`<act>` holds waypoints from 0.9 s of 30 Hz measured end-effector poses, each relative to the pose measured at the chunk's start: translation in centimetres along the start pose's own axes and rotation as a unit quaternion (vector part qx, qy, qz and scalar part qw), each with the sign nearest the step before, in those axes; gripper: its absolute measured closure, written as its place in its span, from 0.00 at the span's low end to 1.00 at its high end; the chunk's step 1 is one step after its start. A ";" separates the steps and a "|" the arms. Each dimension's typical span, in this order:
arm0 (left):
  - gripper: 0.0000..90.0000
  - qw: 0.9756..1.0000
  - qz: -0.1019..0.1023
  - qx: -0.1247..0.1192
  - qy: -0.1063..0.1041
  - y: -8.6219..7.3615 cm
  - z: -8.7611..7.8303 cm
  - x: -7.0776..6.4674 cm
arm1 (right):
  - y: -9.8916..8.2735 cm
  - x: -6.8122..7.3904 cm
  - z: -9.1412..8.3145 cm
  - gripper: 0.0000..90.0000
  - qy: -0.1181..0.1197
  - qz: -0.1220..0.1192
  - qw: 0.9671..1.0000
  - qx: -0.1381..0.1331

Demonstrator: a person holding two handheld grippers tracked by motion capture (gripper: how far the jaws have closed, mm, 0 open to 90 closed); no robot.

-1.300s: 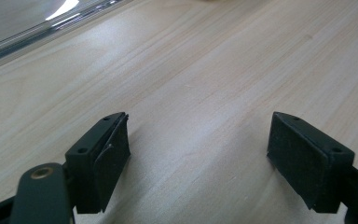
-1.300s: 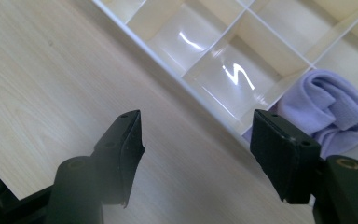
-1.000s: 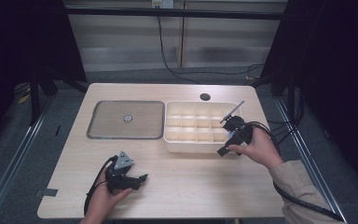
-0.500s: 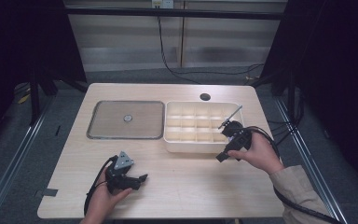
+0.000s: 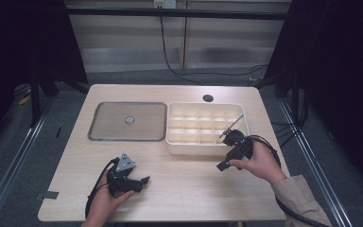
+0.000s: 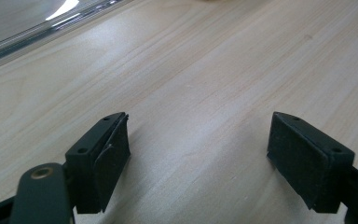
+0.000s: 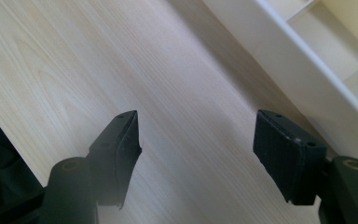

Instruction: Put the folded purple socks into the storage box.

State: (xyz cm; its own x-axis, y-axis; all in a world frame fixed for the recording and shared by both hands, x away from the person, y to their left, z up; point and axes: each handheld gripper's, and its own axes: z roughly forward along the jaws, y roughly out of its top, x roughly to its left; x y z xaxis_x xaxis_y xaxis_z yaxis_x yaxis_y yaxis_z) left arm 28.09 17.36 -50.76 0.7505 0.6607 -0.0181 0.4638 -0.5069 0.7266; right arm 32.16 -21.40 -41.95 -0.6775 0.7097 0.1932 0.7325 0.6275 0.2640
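Note:
A person's left hand rests my left gripper (image 5: 144, 180) on the wooden table (image 5: 189, 194) near its front edge, jaws pointing right. In the left gripper view its jaws stand wide apart over bare wood, left gripper (image 6: 198, 158) open with nothing between the pads. My right gripper (image 5: 221, 166) is held just in front of the cream compartment box (image 5: 207, 147), pointing down and to the left. In the right gripper view the right gripper (image 7: 196, 154) is open over bare wood, and the box's wall (image 7: 307, 70) runs along the upper right.
A grey metal tray (image 5: 108, 135) lies left of the box with a small round item (image 5: 129, 120) at its middle. A round hole (image 5: 208, 98) is in the table behind the box. Cables trail from both grippers. Dark floor and rails surround the table.
The right hand has drawn its gripper back from the box's right front corner, toward the front and a little left, and lower. The left hand has kept still.

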 end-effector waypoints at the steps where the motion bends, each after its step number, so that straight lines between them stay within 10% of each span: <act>1: 0.23 1.000 0.000 0.000 0.000 0.0 0.0 0.0 | -0.1 0.1 0.1 0.35 0.000 0.002 1.000 -0.001; 27: 0.23 1.000 0.000 0.000 0.000 0.0 0.0 0.0 | -1.5 0.9 4.3 0.34 0.034 -0.008 0.999 -0.006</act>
State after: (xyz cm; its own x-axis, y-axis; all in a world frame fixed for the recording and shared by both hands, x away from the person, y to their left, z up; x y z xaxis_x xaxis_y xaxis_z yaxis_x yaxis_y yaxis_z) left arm 28.09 17.36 -50.76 0.7506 0.6605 -0.0180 0.4639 -0.5074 0.7262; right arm 30.72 -20.34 -46.21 -0.6930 0.6757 0.2514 0.7204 0.6348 0.2795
